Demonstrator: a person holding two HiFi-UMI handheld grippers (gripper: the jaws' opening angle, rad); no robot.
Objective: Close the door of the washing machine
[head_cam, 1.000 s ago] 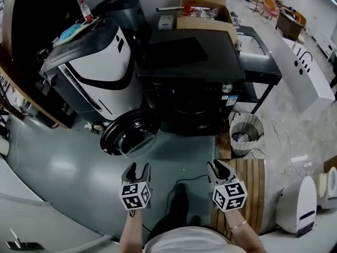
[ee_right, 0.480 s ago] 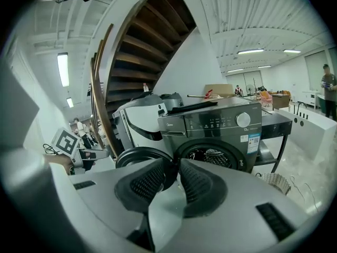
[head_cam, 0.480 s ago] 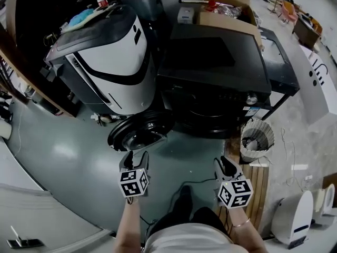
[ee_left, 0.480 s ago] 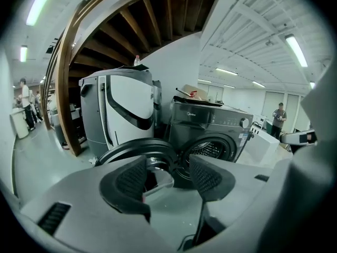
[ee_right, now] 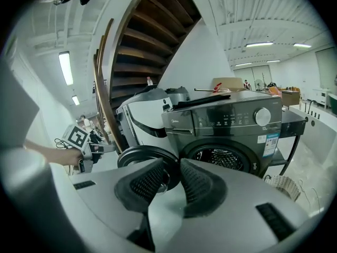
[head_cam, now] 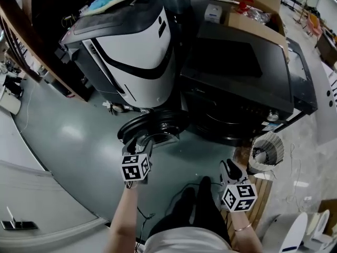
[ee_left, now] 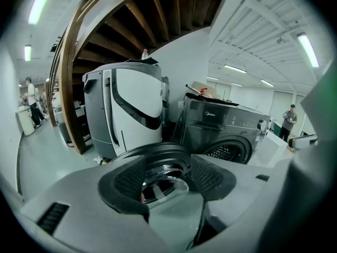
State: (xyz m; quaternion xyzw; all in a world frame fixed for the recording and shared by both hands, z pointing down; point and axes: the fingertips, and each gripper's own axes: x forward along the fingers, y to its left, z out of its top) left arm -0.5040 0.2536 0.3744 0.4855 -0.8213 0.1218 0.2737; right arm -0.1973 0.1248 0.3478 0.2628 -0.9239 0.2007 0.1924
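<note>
The dark grey front-loading washing machine has its round door swung open to the left, low over the floor. My left gripper is at the near rim of that door; its jaws are opening, with nothing pressed between the pads. In the left gripper view the door fills the gap between the fingers of the left gripper, and the drum opening shows to the right. My right gripper hangs further back, its jaws a little apart and empty. In the right gripper view, the right gripper faces the door and the machine.
A large white-and-black appliance stands left of the washer. A cardboard box sits behind the washer's top. A wire basket and a wooden slat mat are at the right. A cable lies on the floor near my feet.
Both grippers have moved forward toward the washer. The left gripper has come up to the open door's rim and its jaws have spread wider.
</note>
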